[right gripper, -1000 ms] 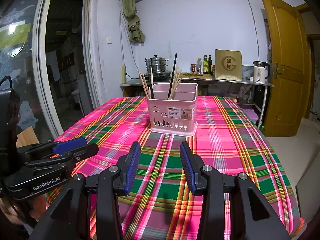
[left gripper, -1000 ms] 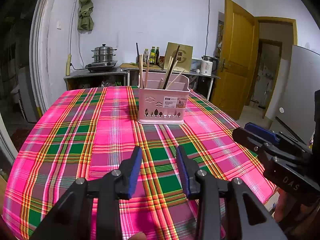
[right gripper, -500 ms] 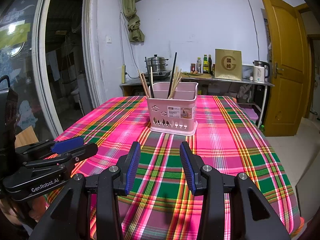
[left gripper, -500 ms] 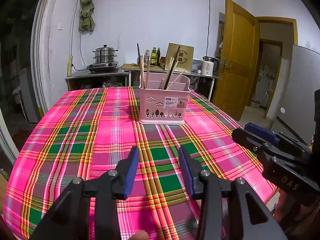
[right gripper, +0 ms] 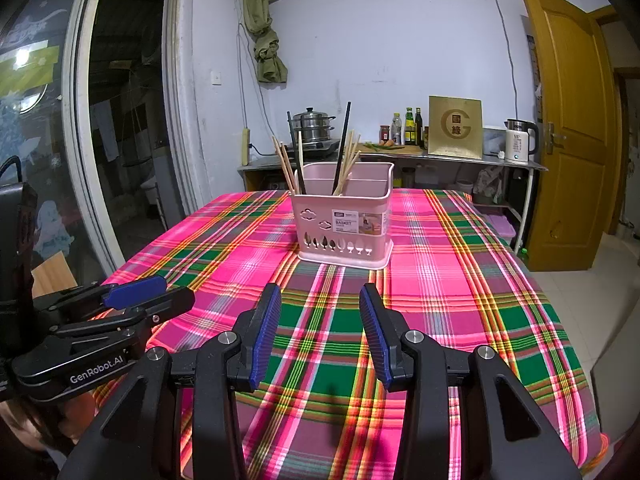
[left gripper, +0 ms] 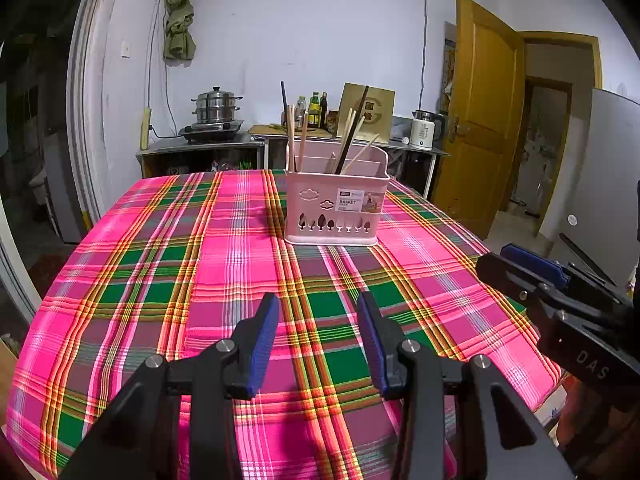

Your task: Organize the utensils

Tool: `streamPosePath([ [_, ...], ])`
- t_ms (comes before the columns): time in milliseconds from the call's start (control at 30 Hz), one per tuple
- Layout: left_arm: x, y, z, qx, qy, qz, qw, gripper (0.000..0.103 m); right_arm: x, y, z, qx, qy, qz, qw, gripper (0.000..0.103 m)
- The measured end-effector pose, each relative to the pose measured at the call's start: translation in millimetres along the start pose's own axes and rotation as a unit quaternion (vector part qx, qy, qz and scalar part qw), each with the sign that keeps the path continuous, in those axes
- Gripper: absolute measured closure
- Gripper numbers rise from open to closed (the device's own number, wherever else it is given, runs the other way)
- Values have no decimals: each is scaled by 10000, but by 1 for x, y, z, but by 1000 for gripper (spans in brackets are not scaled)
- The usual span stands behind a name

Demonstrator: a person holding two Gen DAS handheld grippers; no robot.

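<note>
A pink plastic utensil basket (left gripper: 334, 208) stands mid-table on the plaid cloth, also seen in the right wrist view (right gripper: 344, 232). Wooden and dark chopsticks (left gripper: 352, 136) stand upright in its compartments (right gripper: 286, 164). My left gripper (left gripper: 318, 300) hovers over the near part of the table, open, with only cloth between its blue pads. My right gripper (right gripper: 320, 290) is likewise open with nothing in it, well short of the basket. Each gripper shows in the other's view: the right one (left gripper: 532, 268) at the right edge, the left one (right gripper: 136, 292) at the left.
The pink, green and yellow plaid tablecloth (left gripper: 168, 264) covers the whole table. Behind it a steel counter holds a steamer pot (left gripper: 216, 106), bottles (right gripper: 408, 126), a gold box (right gripper: 454, 126) and a white kettle (right gripper: 518, 146). A yellow door (right gripper: 572, 136) stands at the right.
The left gripper's jaws have spread a little wider. The right gripper and the basket look the same.
</note>
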State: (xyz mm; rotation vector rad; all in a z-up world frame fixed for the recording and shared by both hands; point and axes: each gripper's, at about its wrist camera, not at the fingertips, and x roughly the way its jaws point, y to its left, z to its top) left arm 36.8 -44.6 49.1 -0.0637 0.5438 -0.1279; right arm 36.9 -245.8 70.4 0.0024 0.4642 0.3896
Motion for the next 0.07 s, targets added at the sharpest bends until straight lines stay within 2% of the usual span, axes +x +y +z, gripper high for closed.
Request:
streamPosePath([
  [67,0,0,0,11,-9,0,10000,61,0,0,0,-4,-1,-3,10000,61],
])
